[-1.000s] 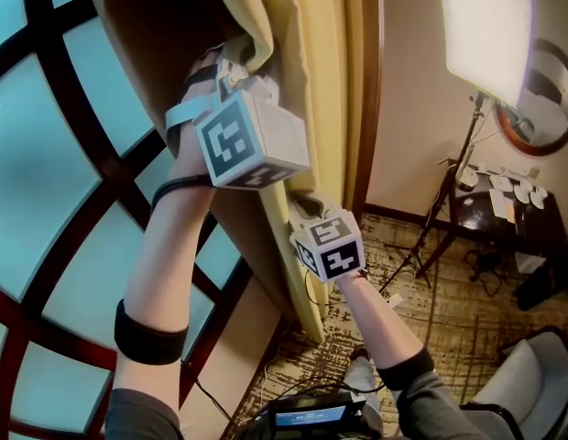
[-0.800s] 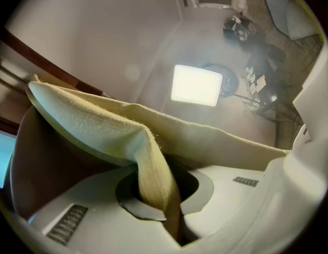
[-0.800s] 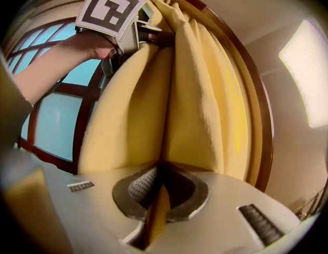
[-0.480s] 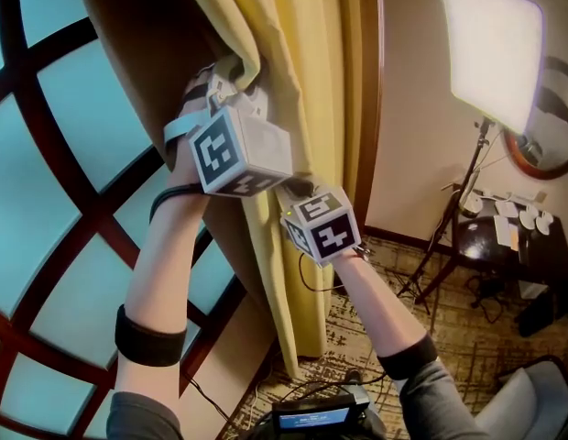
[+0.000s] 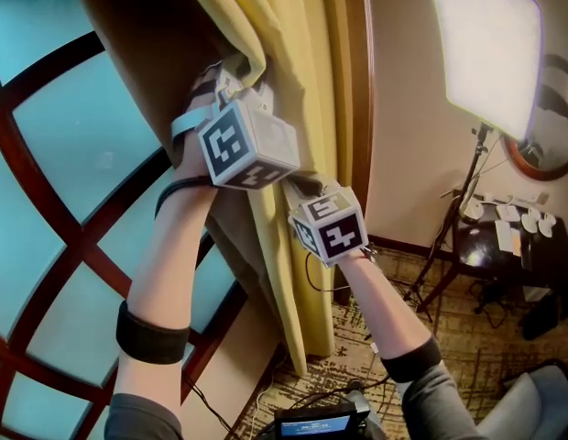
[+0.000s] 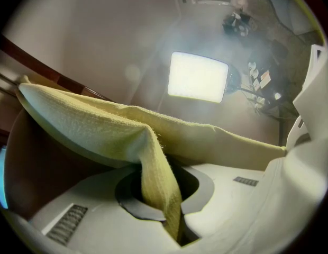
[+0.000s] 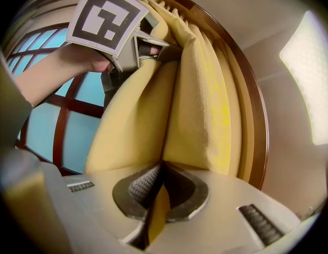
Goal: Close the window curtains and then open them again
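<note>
The yellow curtain [image 5: 293,71] hangs bunched against the dark wooden frame post [image 5: 359,108], with the window [image 5: 73,209] bare to its left. My left gripper [image 5: 233,79] is shut on a fold of the curtain's edge high up; in the left gripper view the cloth [image 6: 153,147] runs down between the closed jaws of the left gripper [image 6: 166,218]. My right gripper [image 5: 303,187] is lower and shut on the same curtain; a thin yellow fold [image 7: 156,210] sits pinched in the right gripper [image 7: 153,192]. The curtain [image 7: 196,105] rises ahead, with the left gripper [image 7: 153,47] above.
The window has teal panes and curved dark red bars [image 5: 92,246]. A bright light panel [image 5: 486,49] on a tripod stand [image 5: 449,236] is at the right. A dark side table [image 5: 518,232] with small items stands beyond it. Cables [image 5: 311,392] lie on the patterned carpet.
Both grippers have carried the curtain's edge to the right toward the frame post, the right one also rising. More glass shows on the left. Both grips stay shut.
</note>
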A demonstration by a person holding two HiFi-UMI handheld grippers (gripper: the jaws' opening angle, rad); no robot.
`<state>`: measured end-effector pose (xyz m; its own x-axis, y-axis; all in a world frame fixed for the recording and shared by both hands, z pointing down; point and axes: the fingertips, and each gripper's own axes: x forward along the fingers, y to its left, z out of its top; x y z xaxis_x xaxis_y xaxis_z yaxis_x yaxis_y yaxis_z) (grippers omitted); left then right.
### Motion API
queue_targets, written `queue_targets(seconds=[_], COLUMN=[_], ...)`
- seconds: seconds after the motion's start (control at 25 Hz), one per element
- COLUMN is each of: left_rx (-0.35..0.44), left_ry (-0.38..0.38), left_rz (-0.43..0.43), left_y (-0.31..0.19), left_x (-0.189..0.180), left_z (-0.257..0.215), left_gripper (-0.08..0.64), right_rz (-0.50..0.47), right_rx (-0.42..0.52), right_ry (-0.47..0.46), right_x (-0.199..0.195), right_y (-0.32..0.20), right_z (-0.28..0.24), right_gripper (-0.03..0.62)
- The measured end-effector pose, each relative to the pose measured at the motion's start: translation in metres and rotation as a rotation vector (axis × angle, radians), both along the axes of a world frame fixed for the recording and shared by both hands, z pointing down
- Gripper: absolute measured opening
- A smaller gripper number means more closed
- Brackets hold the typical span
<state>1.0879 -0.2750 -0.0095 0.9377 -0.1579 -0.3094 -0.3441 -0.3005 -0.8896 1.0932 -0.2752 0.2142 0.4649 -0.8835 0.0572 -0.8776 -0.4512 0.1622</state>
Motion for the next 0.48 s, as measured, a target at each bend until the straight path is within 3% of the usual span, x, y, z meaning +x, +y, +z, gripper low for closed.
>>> queue_targets(seconds=[0.24,0.48], left_rx=[-0.005,-0.012], left_ry=[0.002,0.044], left_rz=[0.003,0.003], left_y=[0.007,0.040], left_x=[0.034,0.076], left_z=[-0.008,-0.029], left_gripper=[0.008,0.009], right_rz=[0.007,-0.057], right_rx=[0.013,0.045], right_ry=[0.004,0.015], right_x=[0.034,0.087], right_y=[0.001,0.008], right_z=[-0.005,-0.019], right_gripper=[0.016,0.015])
